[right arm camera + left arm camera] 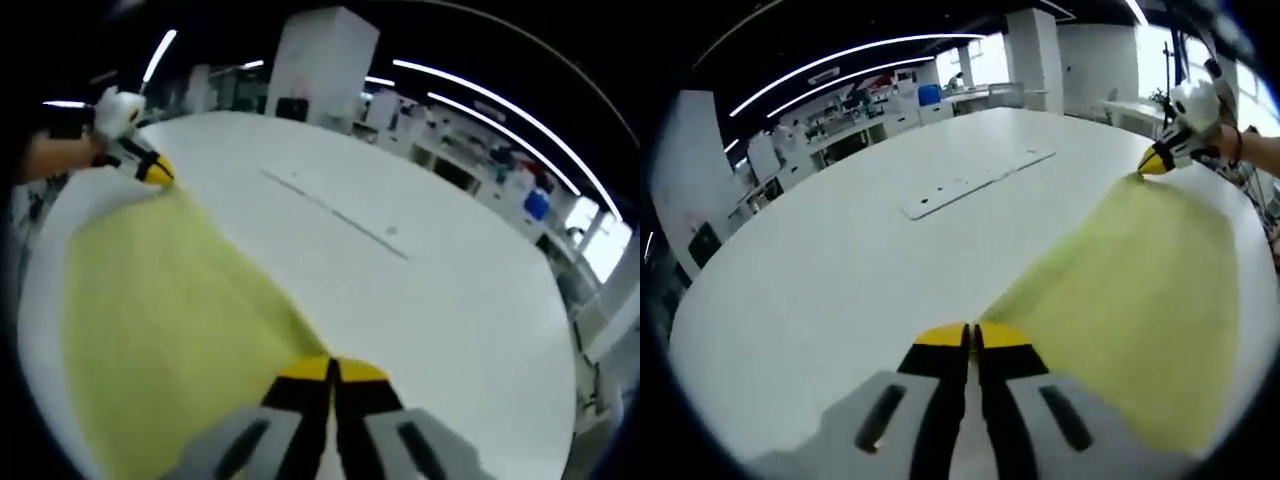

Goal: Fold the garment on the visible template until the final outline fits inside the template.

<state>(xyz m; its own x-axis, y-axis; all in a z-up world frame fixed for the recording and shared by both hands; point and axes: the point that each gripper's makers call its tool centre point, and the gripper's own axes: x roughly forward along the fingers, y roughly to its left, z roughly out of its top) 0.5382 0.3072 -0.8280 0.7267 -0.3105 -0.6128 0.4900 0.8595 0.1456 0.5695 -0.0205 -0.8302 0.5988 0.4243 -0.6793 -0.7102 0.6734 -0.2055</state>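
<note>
While the yellow garment (pixel 1140 290) hangs stretched between the two tools, neither end of it lies flat on the white table (pixel 840 260). In the left gripper view the left gripper (pixel 971 338) rises from the bottom centre with its yellow-tipped jaws pressed together, and a corner of the cloth runs right into the tips, so it looks pinched there. The fabric fans out from that point toward the right of the frame, up to the right gripper (pixel 1155 160) in the upper right, whose jaws are likewise closed on the far corner, a hand behind it. The right gripper view tells the same story mirrored: the garment (pixel 160 320) fills the lower left, with the left gripper (pixel 155 168) clamped on its upper corner.

Further back on the table, in the upper middle of the left gripper view, lies a pale flat plate (pixel 975 182) with small holes; whether that is the template I cannot tell.

As I judge it, the danger is in the thin hold. Each tool has only a corner, so a sharp pull or uneven lift could slip the cloth free, and it would drop crumpled. Laid down slack, it could also wrinkle or land skewed, spoiling the outline.
</note>
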